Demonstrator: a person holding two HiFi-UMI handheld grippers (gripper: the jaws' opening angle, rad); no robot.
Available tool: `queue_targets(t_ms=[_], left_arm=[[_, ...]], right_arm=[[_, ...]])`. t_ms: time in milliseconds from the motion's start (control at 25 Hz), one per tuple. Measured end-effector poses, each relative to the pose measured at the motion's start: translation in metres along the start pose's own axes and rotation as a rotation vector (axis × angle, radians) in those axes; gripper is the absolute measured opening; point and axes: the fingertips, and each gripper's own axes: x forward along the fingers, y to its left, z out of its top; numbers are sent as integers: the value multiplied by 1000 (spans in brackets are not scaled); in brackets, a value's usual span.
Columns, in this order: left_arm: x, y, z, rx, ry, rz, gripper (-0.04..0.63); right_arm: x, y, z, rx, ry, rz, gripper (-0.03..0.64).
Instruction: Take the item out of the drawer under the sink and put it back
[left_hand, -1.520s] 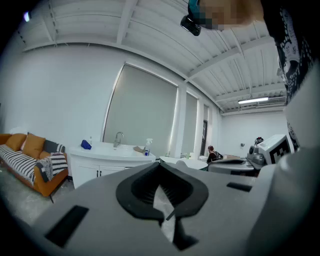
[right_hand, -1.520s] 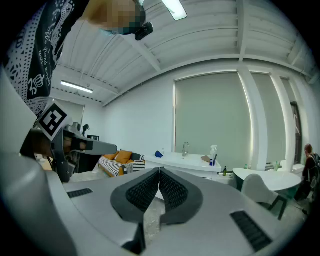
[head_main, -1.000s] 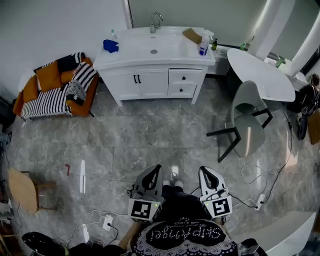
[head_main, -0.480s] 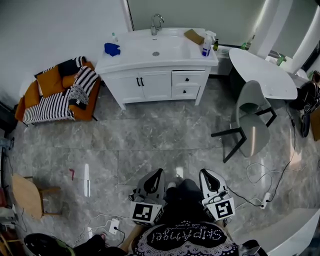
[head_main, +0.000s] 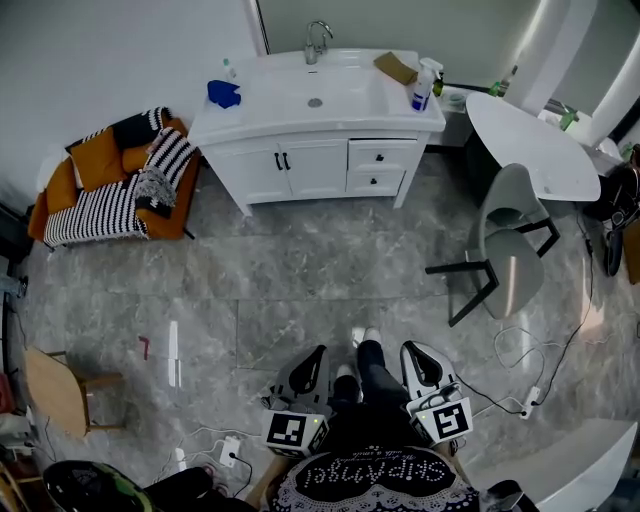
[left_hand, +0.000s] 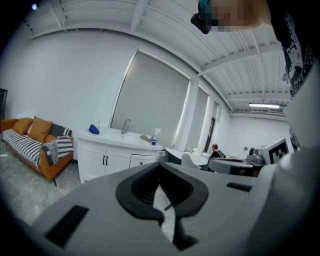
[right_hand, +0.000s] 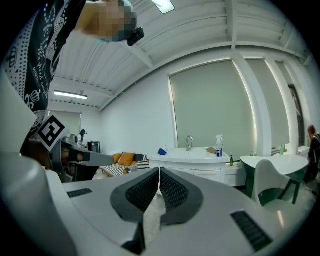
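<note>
Left gripper (head_main: 316, 356) clenched, empty. Right gripper (head_main: 413, 352) same. Drawers (head_main: 377, 157) under sink (head_main: 315, 95) shut, far across floor (head_main: 300, 280). Item hidden inside, I guess. I should walk close, line up straight, open jaws before reaching.

Brightly, evenly lit from ceiling strip lamps (right_hand: 162, 5). Streaked with pale glare on the polished floor (head_main: 170, 352). Soft shadows only. Strongly bent by fisheye, black at the corners, blurred in the nearest foreground.
</note>
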Motion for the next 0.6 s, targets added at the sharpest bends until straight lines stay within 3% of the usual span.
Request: queue_targets(t_ms=[600], left_arm=[[101,4,49,15,-88,73,5]], right_arm=[[70,-91,33,-37,-35,54,20]])
